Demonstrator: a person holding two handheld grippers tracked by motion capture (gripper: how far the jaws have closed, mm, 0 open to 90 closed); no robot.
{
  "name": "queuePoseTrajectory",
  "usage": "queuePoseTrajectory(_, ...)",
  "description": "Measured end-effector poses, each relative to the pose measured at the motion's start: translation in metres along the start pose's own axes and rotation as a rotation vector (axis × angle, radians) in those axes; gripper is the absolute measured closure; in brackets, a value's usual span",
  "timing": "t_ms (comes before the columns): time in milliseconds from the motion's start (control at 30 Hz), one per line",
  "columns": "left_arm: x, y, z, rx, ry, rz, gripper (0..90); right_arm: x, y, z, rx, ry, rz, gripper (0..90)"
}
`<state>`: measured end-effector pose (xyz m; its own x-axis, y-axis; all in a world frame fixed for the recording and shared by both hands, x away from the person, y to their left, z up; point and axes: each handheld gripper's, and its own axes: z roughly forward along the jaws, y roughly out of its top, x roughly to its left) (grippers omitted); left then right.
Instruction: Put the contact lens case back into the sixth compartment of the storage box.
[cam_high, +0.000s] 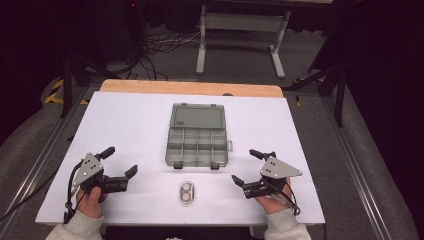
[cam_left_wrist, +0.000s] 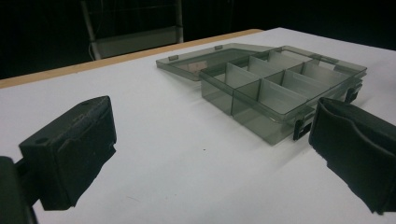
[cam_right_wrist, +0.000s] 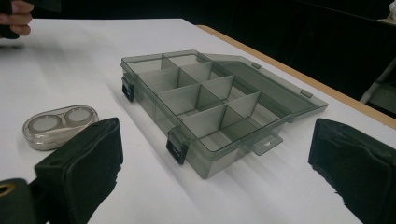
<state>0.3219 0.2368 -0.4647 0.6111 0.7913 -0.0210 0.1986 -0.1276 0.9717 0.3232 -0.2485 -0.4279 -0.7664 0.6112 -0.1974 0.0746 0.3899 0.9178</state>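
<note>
Judging from the layout, the likely step is picking up the small clear case (cam_high: 188, 192) and putting it into the open compartment box (cam_high: 197, 141). A low, level approach with fingers straddling its short sides would suit such a flat, slippery thing. It lies on the bench (cam_high: 125, 125) just in front of the box, between both hands. The left gripper (cam_high: 118, 163) and right gripper (cam_high: 248, 166) hover low, fingers spread wide, holding nothing, angled inward.
</note>
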Motion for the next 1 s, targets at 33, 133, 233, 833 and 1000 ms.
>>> queuePoseTrajectory(33,0.000,0.000,0.000,0.000,0.000,0.002,1.6,0.000,0.000,0.001,0.004,0.004,-0.001,3.4)
queuePoseTrajectory(133,0.000,0.000,0.000,-0.002,-0.003,0.008,1.6,0.001,0.000,0.002,0.003,-0.005,-0.005,1.4)
queuePoseTrajectory(233,0.000,0.000,-0.001,-0.006,-0.001,0.009,1.6,0.001,0.001,0.001,0.001,-0.024,-0.001,0.6)
queuePoseTrajectory(833,0.002,0.002,-0.003,-0.013,0.008,0.003,1.6,0.001,0.009,0.010,0.004,0.037,-0.002,1.2)
queuePoseTrajectory(1000,0.001,0.003,-0.003,-0.013,0.011,0.004,1.6,0.002,0.018,0.017,0.013,0.056,-0.014,1.3)
